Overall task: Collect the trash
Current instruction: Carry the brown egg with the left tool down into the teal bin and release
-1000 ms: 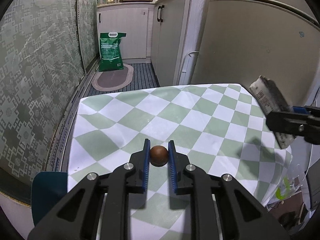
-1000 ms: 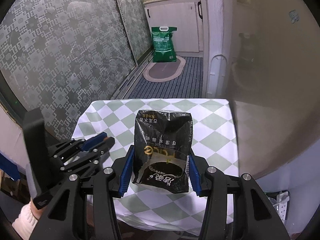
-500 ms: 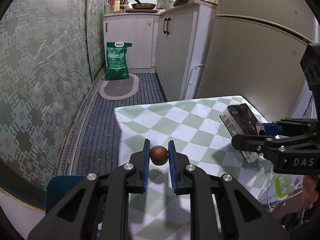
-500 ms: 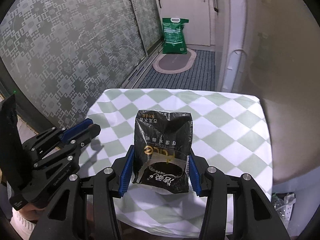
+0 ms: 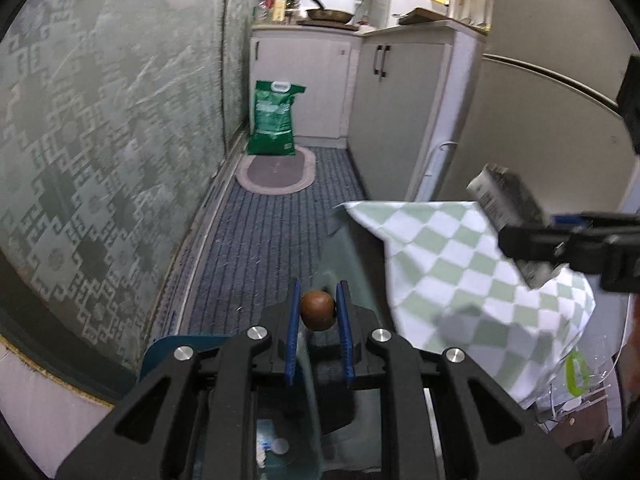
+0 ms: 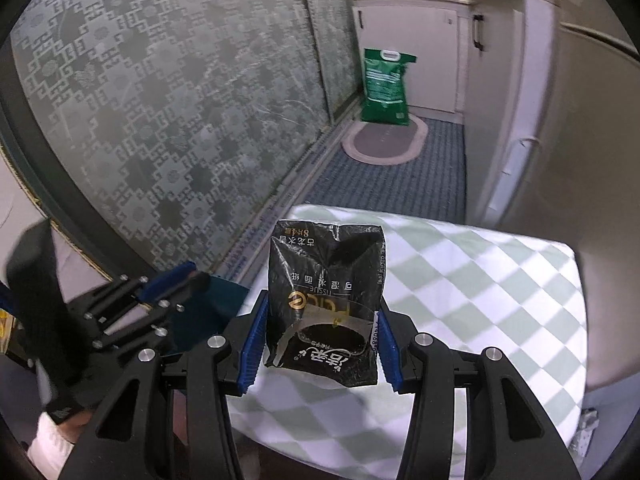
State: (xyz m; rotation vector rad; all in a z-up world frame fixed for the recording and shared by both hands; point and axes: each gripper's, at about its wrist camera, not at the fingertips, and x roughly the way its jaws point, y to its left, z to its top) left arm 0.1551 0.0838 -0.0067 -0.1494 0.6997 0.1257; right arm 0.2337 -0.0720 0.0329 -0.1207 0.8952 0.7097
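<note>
Kitchen cupboards, a green sack (image 5: 274,118) on the floor and an oval mat (image 5: 276,170) fill the far end of the narrow room, with patterned glass doors along one side and the checked table (image 6: 480,280) close by. A second ago the left gripper (image 5: 318,312) hung over the cloth with the small brown ball (image 5: 318,311) pinched between its blue pads; now it has swung off the table's edge, and below it I see striped carpet, a teal rim (image 5: 176,346) and what looks like a clear bag lining a bin, with a bit of litter at the bottom. The ball is still clamped, the pads narrowly apart and pressing it from both sides. The right gripper (image 6: 320,340) has stayed over the table, its fingers wide but closed on the black tissue packet (image 6: 326,304), which stands up between them, crumpled and empty-looking; from the left camera that same packet (image 5: 504,200) shows at the far side of the cloth. To my eye the shift means the ball is about ready to be dropped: the left hand seems placed over the bin, though blur keeps me from saying exactly how well it lines up with the opening. The packet would follow the same way, and the cloth itself looks free of other rubbish in what I can see.
</note>
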